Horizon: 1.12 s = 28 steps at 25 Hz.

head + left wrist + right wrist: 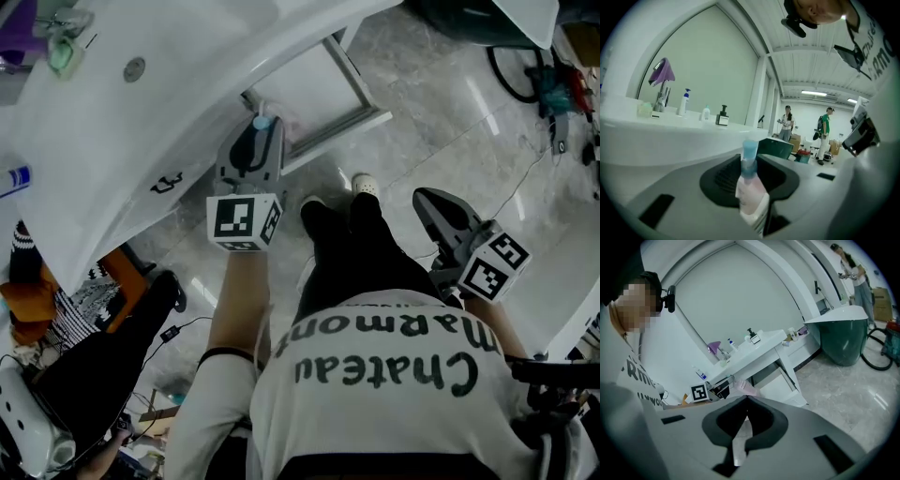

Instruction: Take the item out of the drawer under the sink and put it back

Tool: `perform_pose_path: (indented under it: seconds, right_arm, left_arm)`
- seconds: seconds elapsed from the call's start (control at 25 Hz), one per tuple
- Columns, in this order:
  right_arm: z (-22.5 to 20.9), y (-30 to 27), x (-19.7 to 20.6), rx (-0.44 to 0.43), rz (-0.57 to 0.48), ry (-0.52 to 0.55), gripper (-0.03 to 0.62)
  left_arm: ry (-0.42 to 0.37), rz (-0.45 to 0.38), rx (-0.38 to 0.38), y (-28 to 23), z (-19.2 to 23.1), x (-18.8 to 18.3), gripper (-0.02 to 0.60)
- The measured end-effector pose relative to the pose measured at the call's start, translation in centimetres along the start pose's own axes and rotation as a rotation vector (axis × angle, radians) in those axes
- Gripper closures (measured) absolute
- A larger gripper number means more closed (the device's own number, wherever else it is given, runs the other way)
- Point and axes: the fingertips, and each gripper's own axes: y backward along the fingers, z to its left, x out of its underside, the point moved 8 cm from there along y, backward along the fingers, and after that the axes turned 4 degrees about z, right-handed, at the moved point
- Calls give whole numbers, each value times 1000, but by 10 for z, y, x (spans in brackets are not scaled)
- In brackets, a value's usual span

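Grips a pale pink squeeze tube with a translucent blue cap (750,194), cap upward, in the left gripper (751,176), clear of the open white drawer (367,114) under the sink: out, probably ready for returning; holds the right gripper (745,404) pressed together, empty, aside

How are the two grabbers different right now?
The left gripper pinches a pink tube with a blue cap; the right gripper is shut on nothing. The left gripper is by the open drawer; the right gripper is over the floor, off to the side. Both are grey and carry a marker cube.
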Motion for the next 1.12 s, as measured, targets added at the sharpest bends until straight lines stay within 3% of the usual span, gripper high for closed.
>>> perform_pose_path:
  seconds: [0.28, 0.84, 1.12]
  right_arm:
    - [19, 0, -23, -39, -54, 72, 583]
    - [47, 6, -72, -86, -205, 182, 583]
    - [44, 14, -102, -121, -237, 222, 583]
  left_arm:
    - [4, -106, -38, 26, 4, -42, 472]
    - [-53, -257, -15, 48, 2, -125, 472]
    - [-77, -295, -42, 48, -4, -156, 471]
